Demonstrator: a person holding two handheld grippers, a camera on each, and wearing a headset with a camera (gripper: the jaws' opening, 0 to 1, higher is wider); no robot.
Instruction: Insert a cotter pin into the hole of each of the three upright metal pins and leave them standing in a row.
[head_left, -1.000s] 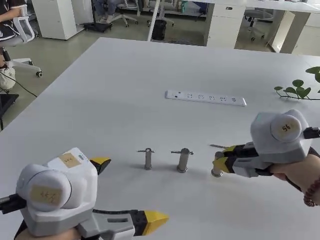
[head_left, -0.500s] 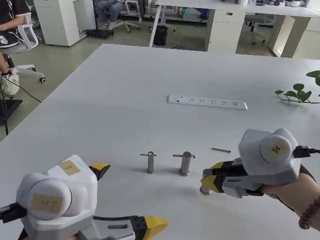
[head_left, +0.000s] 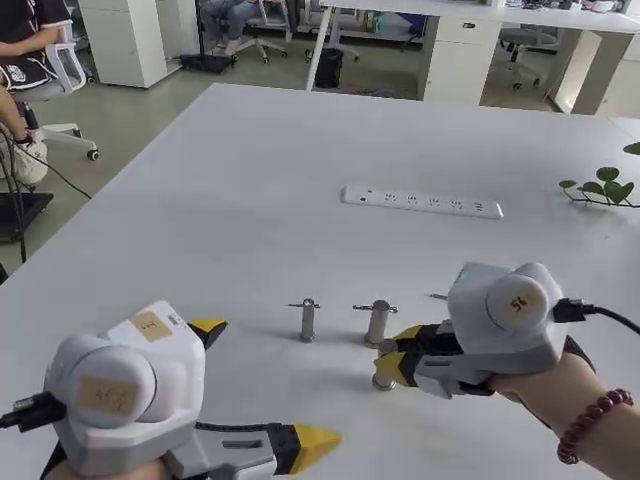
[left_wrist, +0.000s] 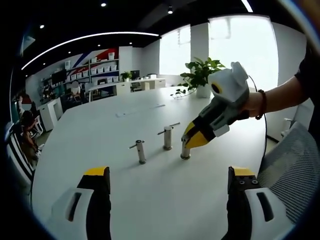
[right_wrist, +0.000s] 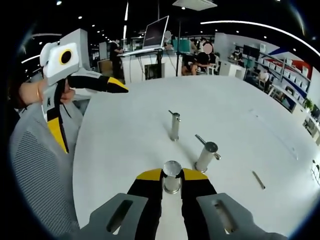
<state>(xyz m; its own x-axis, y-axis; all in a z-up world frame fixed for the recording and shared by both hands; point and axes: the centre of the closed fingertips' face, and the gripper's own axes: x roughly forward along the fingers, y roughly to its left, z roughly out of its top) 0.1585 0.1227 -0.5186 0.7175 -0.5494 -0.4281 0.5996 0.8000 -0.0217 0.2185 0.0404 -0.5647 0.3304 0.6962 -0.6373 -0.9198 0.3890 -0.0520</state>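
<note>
Clamping the third pin (right_wrist: 172, 175) upright, the right gripper (head_left: 392, 352) sits just short of the nearest cottered pin (right_wrist: 206, 156). The loose cotter (right_wrist: 258, 180) lies flat to its right, nearer it than the left gripper (left_wrist: 170, 172), whose jaws stand apart.

Bright, even light falls on the white bench (head_left: 250, 200); the metal pins (head_left: 308, 320) cast faint, soft shadows. Windows (left_wrist: 240, 45) blow out in the left gripper view. Both gripper views bend strongly at their edges.
</note>
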